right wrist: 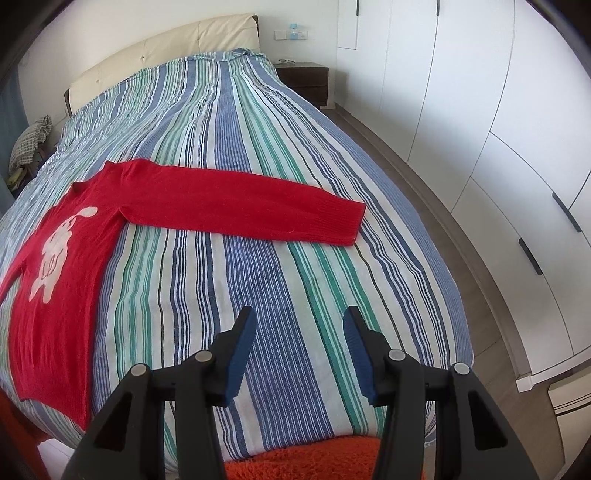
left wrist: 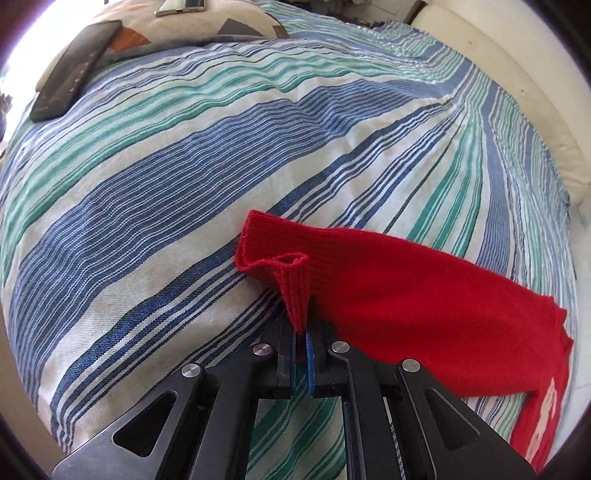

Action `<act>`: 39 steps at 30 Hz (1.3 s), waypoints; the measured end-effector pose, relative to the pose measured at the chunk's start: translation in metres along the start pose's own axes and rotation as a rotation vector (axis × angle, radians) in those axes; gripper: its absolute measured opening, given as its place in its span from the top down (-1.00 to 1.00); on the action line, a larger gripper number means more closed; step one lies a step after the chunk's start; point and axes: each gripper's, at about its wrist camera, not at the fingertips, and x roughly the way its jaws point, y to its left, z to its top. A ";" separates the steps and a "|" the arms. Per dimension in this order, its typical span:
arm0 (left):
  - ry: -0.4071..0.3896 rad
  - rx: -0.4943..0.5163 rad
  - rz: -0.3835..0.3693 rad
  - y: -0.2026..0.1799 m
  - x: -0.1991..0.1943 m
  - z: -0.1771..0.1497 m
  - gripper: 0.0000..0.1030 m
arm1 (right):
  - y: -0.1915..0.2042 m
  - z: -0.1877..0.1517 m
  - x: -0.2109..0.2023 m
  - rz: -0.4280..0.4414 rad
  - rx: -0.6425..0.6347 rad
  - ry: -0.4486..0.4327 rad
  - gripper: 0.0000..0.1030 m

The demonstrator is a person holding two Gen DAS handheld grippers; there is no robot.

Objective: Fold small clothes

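A small red knit sweater (right wrist: 70,243) with a white rabbit figure lies flat on the striped bedspread (right wrist: 258,280). In the right wrist view its one sleeve (right wrist: 243,201) stretches out to the right. My right gripper (right wrist: 299,334) is open and empty, above the bedspread in front of that sleeve. In the left wrist view my left gripper (left wrist: 301,338) is shut on the ribbed cuff (left wrist: 295,291) of the other sleeve (left wrist: 399,295), pinching a fold of it between the blue pads.
A dark phone (left wrist: 74,70) and a second phone (left wrist: 181,6) lie on a patterned pillow (left wrist: 207,26) at the far left. A cream headboard (right wrist: 155,51), a dark nightstand (right wrist: 306,79) and white wardrobes (right wrist: 480,110) border the bed. An orange rug (right wrist: 306,459) lies below.
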 end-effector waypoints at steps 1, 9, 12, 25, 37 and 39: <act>0.000 -0.007 -0.022 0.003 0.000 0.001 0.85 | -0.001 0.000 0.000 0.001 0.004 0.000 0.05; 0.057 -0.203 -0.245 0.046 -0.010 0.004 0.73 | -0.001 0.000 -0.004 0.001 0.006 -0.022 0.05; 0.016 -0.177 -0.185 0.042 -0.030 0.000 0.15 | -0.004 -0.001 -0.008 0.005 0.017 -0.036 0.05; -0.190 0.511 -0.166 -0.107 -0.102 -0.102 -0.80 | -0.002 -0.002 -0.016 -0.016 0.010 -0.073 0.04; -0.140 0.757 -0.112 -0.157 -0.013 -0.148 -0.99 | -0.007 -0.004 -0.017 -0.026 0.017 -0.074 -0.03; -0.154 0.742 -0.110 -0.156 -0.017 -0.147 -0.99 | -0.007 -0.004 -0.017 -0.026 0.016 -0.074 -0.03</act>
